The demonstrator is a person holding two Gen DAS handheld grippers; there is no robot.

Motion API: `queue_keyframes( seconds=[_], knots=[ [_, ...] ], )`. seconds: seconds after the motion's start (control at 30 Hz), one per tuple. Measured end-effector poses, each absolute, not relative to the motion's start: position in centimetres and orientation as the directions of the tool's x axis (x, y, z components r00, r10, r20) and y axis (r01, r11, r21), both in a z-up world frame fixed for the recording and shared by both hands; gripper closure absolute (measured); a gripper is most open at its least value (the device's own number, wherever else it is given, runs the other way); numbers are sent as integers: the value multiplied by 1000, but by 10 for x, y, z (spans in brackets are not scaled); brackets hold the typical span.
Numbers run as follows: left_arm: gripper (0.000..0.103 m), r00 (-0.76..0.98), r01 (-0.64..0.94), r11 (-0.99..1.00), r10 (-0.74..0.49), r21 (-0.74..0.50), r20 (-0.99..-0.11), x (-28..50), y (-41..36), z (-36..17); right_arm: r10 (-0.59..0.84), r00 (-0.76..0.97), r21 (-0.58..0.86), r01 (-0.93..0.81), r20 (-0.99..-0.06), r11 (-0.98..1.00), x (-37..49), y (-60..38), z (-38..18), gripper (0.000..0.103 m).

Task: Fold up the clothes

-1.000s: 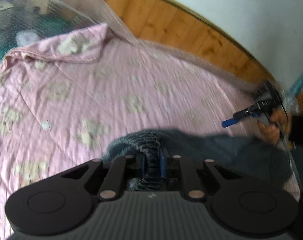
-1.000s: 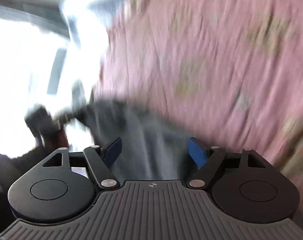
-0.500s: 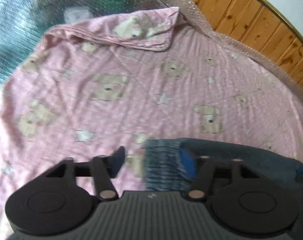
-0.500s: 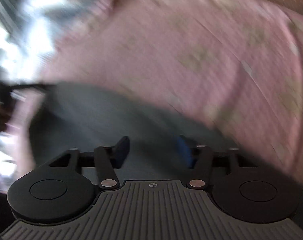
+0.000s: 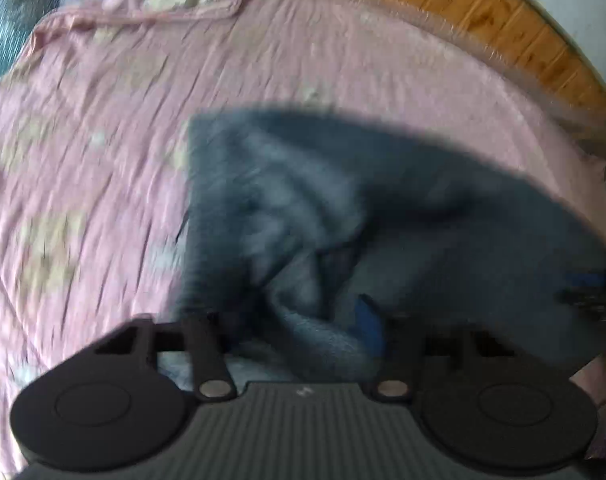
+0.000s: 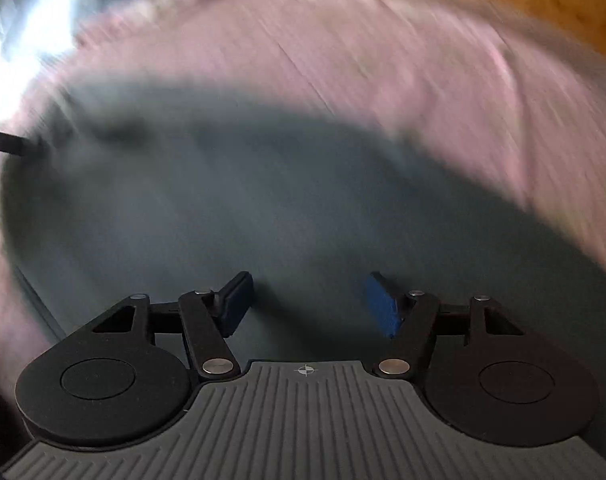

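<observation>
The risk is the bunched fold at six o'clock dragging sideways if the left gripper point(image 5: 299, 320) lifts, its fingers standing apart with cloth heaped between them. The dark grey garment point(image 5: 383, 208) lies across the pink sheet point(image 5: 103, 120), smooth toward three o'clock. The right gripper point(image 6: 309, 304) hovers over it, fingers spread wide, empty; a careless pinch there could rumple the flat panel.

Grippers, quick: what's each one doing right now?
Left gripper: open, bunched fold of the dark grey garment between its fingers.
Right gripper: open, empty, over the garment.
</observation>
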State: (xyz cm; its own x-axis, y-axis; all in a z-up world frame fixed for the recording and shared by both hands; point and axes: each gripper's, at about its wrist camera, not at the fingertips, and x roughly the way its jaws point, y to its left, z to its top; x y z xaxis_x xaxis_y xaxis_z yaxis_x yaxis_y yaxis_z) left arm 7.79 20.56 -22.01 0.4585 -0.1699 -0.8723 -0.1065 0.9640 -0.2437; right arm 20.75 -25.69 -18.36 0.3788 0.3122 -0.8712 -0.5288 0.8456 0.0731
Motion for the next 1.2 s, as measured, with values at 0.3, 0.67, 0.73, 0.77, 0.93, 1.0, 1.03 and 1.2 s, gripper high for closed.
queue_keyframes(
  seconds=[0.3, 0.67, 0.73, 0.77, 0.93, 1.0, 1.03, 1.2],
  knots=[
    [46, 482, -21, 978, -172, -208, -859, 85, 148, -193, 101, 528, 51, -107, -843, 993, 178, -430, -165, 28],
    [45, 460, -92, 991, -41, -93, -887, 93, 55, -185, -49, 632, 27, 111, -773, 993, 127, -621, -161, 29],
    [45, 423, -83, 993, -36, -79, -905, 97, 20, -194, -56, 611, 15, 110, -790, 994, 117, -655, -176, 32],
    [45, 395, -80, 995, -17, -53, -918, 98, 5, -201, -43, 602, 20, 98, -797, 995, 110, -673, -183, 34],
    [44, 433, -58, 996, -30, -61, -901, 108, -71, -189, -3, 572, 41, 63, -820, 997, 101, -713, -166, 40],
    [39, 462, -13, 996, -68, -83, -884, 120, -108, -180, -26, 646, 7, 48, -763, 999, 103, -714, -151, 36],
    [39, 463, 19, 996, -83, -84, -882, 128, -129, -180, -21, 676, 8, 40, -737, 999, 106, -719, -145, 32],
    [28, 345, 136, 990, -15, 34, -938, 154, -208, -226, -35, 565, 8, 74, -824, 997, 133, -753, -178, 30]
  ],
)
